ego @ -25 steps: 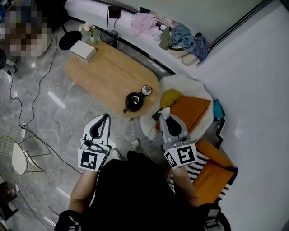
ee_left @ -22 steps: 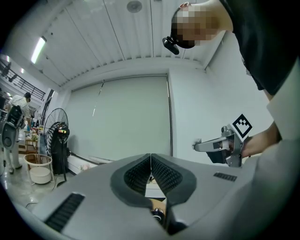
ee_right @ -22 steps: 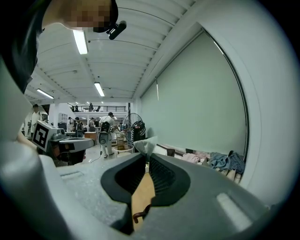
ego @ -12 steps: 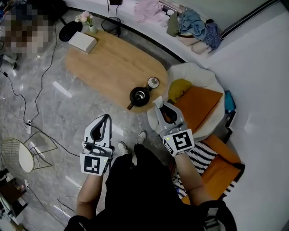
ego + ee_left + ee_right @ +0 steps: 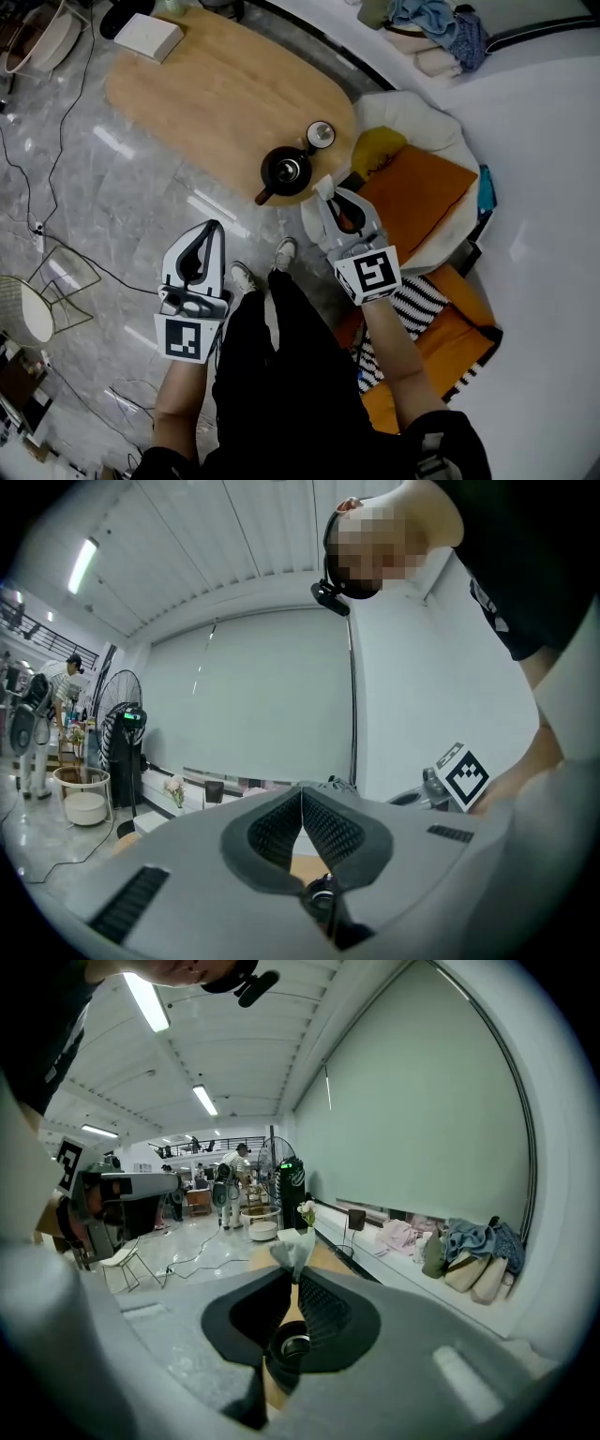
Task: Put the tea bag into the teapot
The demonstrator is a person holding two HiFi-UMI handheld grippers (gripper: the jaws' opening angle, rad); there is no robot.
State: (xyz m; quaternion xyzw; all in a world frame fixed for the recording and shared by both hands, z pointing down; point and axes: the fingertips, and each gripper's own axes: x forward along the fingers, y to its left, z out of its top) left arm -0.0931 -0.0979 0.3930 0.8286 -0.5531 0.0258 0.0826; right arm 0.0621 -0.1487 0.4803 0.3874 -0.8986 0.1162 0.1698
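Seen from above, a long oval wooden table [image 5: 216, 94] stands on a grey stone floor. A white cushioned seat with an orange cushion [image 5: 412, 202] sits near the table's right end. The person stands near that end of the table, dark clothing filling the lower middle of the head view.

A black teapot [image 5: 284, 172] sits on the table's near right end. A small round piece [image 5: 321, 134], probably its lid, lies just beside it, so the pot's mouth appears to be open.

The left gripper [image 5: 214, 228] hangs over the floor, well apart from the table. Its jaws are pressed together with nothing between them.

The right gripper [image 5: 323, 192] hovers just beside the teapot, on the person's side. Its jaws are nearly together, pinching a pale, crumpled tea bag [image 5: 322, 185] at their very tips. In the right gripper view the tea bag [image 5: 294, 1249] sticks up from the tips.

The step in hand looks like carrying the tea bag to the pot. The next move calls for bringing the tips over the pot's mouth, lowering them, then parting the jaws.
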